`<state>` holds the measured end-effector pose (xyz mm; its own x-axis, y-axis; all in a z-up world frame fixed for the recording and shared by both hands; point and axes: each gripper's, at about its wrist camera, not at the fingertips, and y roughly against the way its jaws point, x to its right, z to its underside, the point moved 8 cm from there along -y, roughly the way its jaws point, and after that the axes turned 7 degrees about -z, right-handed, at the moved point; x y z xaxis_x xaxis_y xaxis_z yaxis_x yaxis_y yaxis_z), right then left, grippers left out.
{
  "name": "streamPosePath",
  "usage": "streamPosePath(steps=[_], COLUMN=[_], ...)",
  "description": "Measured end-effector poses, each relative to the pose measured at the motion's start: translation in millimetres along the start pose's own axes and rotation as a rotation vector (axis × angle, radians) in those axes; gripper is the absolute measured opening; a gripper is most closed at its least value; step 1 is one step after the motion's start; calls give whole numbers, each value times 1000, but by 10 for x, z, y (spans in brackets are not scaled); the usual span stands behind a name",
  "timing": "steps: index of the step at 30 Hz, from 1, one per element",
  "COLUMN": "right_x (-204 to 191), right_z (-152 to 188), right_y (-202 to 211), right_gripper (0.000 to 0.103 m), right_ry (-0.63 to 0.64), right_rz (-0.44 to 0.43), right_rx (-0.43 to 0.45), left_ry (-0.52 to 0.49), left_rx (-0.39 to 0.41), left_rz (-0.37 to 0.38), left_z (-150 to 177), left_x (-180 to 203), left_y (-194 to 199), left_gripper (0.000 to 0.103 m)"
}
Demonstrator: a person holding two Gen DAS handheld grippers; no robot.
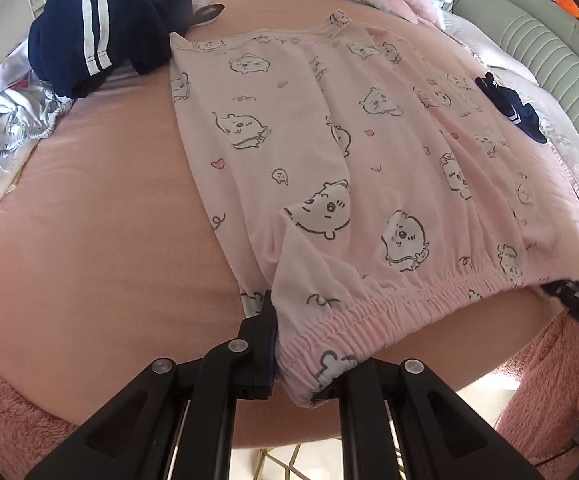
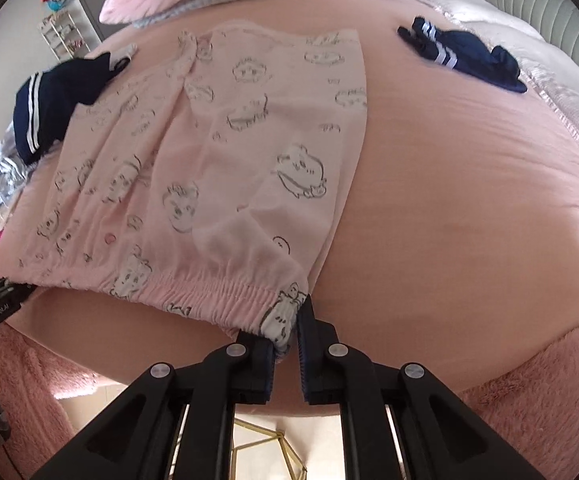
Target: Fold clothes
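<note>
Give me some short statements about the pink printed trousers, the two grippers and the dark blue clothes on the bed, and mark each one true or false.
1. Both grippers hold the elastic waistband of the pink printed trousers. True: the left gripper pinches one end, the right gripper the other.
2. The trousers lie spread out on the bed. True.
3. The dark blue garment with white stripes lies on top of the trousers. False: it lies on the bed beside their far corner.
4. The right gripper is wide open and empty. False: it is shut on the waistband.
5. A second, smaller dark blue piece lies on the bed, apart from the trousers in the right wrist view. True.
</note>
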<state>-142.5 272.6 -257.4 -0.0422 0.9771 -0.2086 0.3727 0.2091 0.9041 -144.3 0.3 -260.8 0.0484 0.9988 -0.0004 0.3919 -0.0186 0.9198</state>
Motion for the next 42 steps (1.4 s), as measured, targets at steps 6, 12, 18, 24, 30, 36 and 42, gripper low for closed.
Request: streamPosePath(steps=[6,12,18,24,30,36,42], right_x=[-91,-232,-23,38,-9,-99,-791], right_z=[-273,-924,-885,-532,-582,-897,-1059], right_y=[474,1285,253,128,373,466,761], right_gripper=[8,8,8,16,24,6,6], right_ry=[-40,56,11,7,8,-45,84], right_rz=[-125,-97,-3,-41,-123,-210,-375], right_rx=[54,240,-65,-154,-83,40,130], left_ry=[-26,-91,-66,-88,-36,-107,-52], left_rx=[63,164,-105,-100,-36,-7,117], left_rz=[72,45,-28,26,64,100,132], left_z=[-265,-838,-662,-385,-458,-394,-462], left_x=[41,93,37,-9,-117,39,-146], left_y=[538,949,139,163,368,509,753], left_gripper=[8,8,8,16,17,23,58])
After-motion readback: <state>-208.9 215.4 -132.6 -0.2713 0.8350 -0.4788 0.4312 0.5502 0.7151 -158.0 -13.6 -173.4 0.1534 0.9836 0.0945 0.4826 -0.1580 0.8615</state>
